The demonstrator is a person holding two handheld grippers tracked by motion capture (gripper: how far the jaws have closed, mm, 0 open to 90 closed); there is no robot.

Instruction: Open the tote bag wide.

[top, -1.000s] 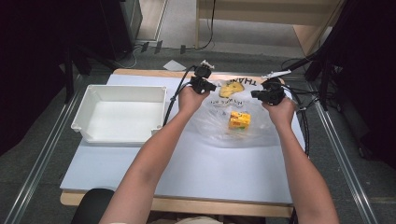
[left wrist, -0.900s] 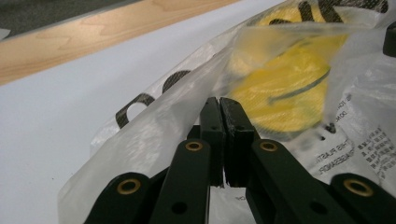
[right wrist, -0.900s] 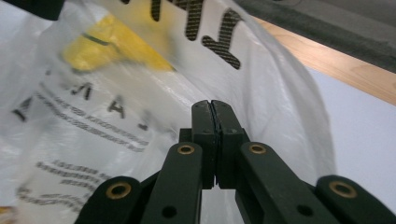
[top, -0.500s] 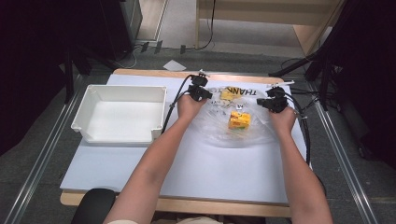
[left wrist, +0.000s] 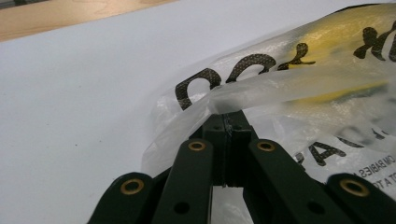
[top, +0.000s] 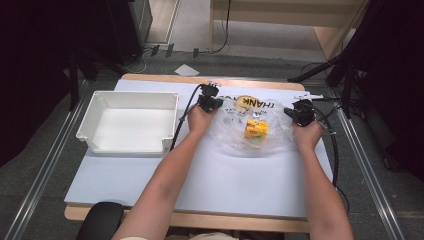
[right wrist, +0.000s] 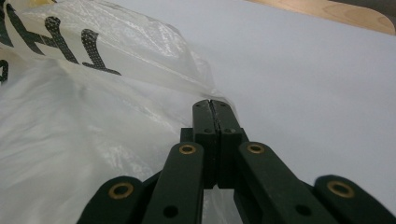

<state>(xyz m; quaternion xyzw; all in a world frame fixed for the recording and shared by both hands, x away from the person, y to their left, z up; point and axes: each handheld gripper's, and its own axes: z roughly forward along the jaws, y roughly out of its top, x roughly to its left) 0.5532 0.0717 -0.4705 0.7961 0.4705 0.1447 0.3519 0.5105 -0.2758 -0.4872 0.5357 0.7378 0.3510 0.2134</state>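
Left gripper: jaws pressed together, pinching a fold of the clear plastic bag at its edge, black lettering right above the tips. Right gripper: jaws also clamped tight, nipping the bag's other edge against the white mat. From the high view, the left gripper and right gripper sit at opposite sides of the bag, which lies flat on the table with a yellow box inside. The white tray sits well apart, off to the left.
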